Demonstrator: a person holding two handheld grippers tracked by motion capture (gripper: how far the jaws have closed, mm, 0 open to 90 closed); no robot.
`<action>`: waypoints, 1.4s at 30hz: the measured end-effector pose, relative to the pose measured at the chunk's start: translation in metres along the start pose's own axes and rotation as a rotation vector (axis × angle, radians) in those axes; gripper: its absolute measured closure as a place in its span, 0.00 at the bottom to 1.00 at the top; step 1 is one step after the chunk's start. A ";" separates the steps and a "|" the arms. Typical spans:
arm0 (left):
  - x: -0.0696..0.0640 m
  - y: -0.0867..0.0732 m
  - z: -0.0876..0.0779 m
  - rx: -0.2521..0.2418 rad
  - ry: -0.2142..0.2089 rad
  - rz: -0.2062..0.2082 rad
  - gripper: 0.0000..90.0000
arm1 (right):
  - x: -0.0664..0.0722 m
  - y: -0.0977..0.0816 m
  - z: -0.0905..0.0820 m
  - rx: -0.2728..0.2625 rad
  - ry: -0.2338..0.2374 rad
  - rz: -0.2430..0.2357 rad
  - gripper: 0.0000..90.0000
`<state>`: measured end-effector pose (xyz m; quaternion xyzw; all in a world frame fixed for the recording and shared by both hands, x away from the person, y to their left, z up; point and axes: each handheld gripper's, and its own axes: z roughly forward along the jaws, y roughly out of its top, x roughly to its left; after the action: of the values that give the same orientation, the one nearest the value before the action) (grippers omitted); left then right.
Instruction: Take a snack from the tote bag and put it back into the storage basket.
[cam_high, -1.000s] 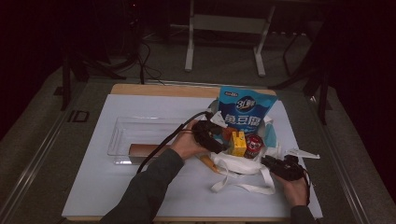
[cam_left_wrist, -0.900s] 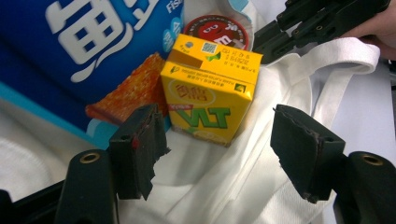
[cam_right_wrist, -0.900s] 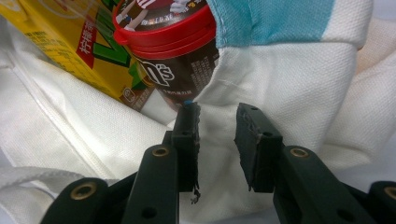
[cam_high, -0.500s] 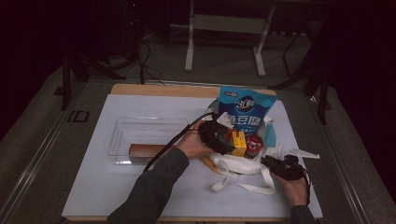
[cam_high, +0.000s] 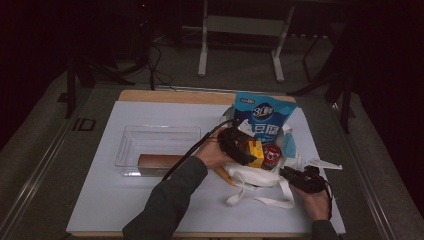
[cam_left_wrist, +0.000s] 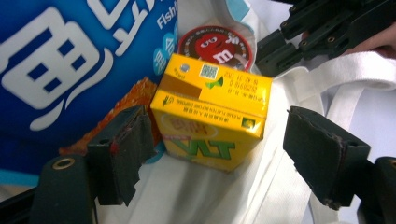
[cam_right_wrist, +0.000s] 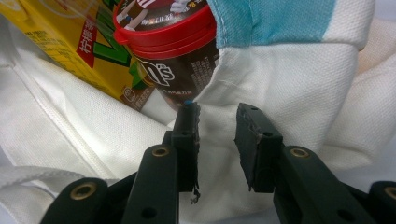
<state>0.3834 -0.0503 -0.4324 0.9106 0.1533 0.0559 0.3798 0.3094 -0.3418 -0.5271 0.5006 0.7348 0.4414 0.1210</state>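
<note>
The left claw (cam_left_wrist: 215, 158) has just been opening, freeing the yellow carton (cam_left_wrist: 212, 116).

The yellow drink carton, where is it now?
The yellow drink carton lies in the white bag, beside the candy tub and the blue pouch, between the open left gripper's jaws.

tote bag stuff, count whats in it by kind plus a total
blue snack pouch: 1
yellow drink carton: 1
candy tub with red lid: 1
orange packet: 1
total: 4 in the white tote bag
</note>
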 end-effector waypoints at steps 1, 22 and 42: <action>0.000 0.001 0.002 0.001 0.000 0.000 0.27 | 0.000 0.000 0.000 0.000 0.000 0.000 0.77; 0.002 0.008 0.023 0.025 -0.007 0.031 0.23 | 0.000 0.000 0.000 0.004 0.003 -0.001 0.77; 0.003 0.004 0.046 0.088 -0.009 0.054 0.23 | 0.000 0.001 0.000 0.005 0.003 -0.003 0.77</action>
<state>0.3970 -0.0834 -0.4624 0.9304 0.1293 0.0550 0.3386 0.3097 -0.3417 -0.5267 0.4994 0.7368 0.4399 0.1192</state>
